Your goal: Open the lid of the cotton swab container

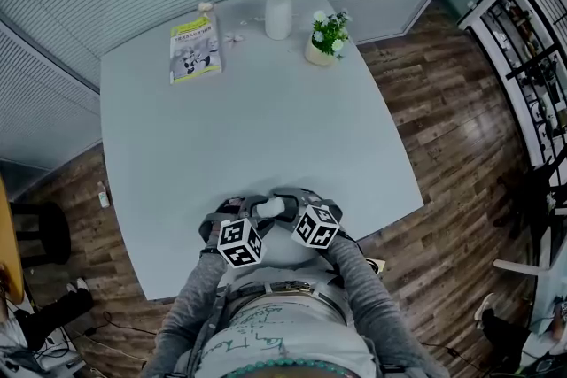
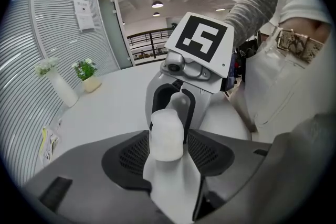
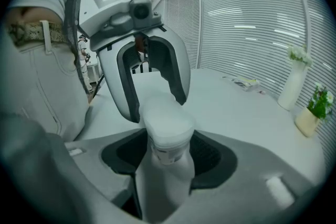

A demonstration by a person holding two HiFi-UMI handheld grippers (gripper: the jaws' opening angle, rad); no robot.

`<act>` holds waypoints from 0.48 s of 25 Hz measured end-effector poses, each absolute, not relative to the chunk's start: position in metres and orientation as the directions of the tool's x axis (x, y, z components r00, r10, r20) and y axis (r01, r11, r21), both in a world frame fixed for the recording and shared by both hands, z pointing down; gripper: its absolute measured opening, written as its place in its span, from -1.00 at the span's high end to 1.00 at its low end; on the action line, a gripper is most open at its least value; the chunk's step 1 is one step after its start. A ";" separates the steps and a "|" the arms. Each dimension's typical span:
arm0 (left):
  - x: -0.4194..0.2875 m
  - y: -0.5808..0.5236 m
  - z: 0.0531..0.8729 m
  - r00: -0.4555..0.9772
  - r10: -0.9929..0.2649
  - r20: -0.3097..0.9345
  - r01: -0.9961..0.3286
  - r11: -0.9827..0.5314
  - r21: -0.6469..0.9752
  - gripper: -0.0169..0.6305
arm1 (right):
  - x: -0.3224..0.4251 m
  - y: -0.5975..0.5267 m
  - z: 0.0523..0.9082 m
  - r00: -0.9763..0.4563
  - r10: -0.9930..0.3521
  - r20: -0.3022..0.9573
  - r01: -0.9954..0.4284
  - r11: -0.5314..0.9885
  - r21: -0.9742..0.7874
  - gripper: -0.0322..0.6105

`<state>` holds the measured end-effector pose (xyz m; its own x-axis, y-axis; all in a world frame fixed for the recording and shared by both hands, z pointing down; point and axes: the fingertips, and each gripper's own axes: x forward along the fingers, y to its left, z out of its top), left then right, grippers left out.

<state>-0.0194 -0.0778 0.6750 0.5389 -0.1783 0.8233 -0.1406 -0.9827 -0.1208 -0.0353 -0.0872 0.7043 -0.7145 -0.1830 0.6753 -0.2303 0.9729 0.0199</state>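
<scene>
The white cotton swab container (image 1: 270, 208) hangs in the air over the near edge of the table (image 1: 266, 119), between my two grippers, which face each other. My right gripper (image 3: 169, 152) is shut on its body; the wider lid (image 3: 167, 120) points away toward the left gripper (image 3: 152, 81). In the left gripper view the container's end (image 2: 167, 136) lies between the jaws of my left gripper (image 2: 167, 147), which stand wide open with narrow gaps on both sides. Behind it shows the right gripper (image 2: 173, 99). In the head view the left gripper (image 1: 252, 212) and right gripper (image 1: 292, 204) are close to my body.
At the table's far edge stand a white vase of flowers (image 1: 278, 9) and a small potted plant (image 1: 326, 40). A booklet (image 1: 195, 49) lies at the far left. Blinds enclose the back; a dark shelf (image 1: 532, 57) stands at the right.
</scene>
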 end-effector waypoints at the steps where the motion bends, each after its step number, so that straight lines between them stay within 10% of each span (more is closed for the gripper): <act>1: -0.019 -0.078 0.676 0.532 -0.178 0.828 -0.130 -0.983 -0.127 0.25 | -0.035 -0.087 0.704 -0.715 -0.183 0.675 -0.231 0.973 0.019 0.12; 12: -0.018 -0.077 0.675 0.515 -0.165 0.841 -0.086 -0.986 -0.140 0.38 | -0.035 -0.086 0.704 -0.716 -0.186 0.672 -0.231 0.973 0.024 0.13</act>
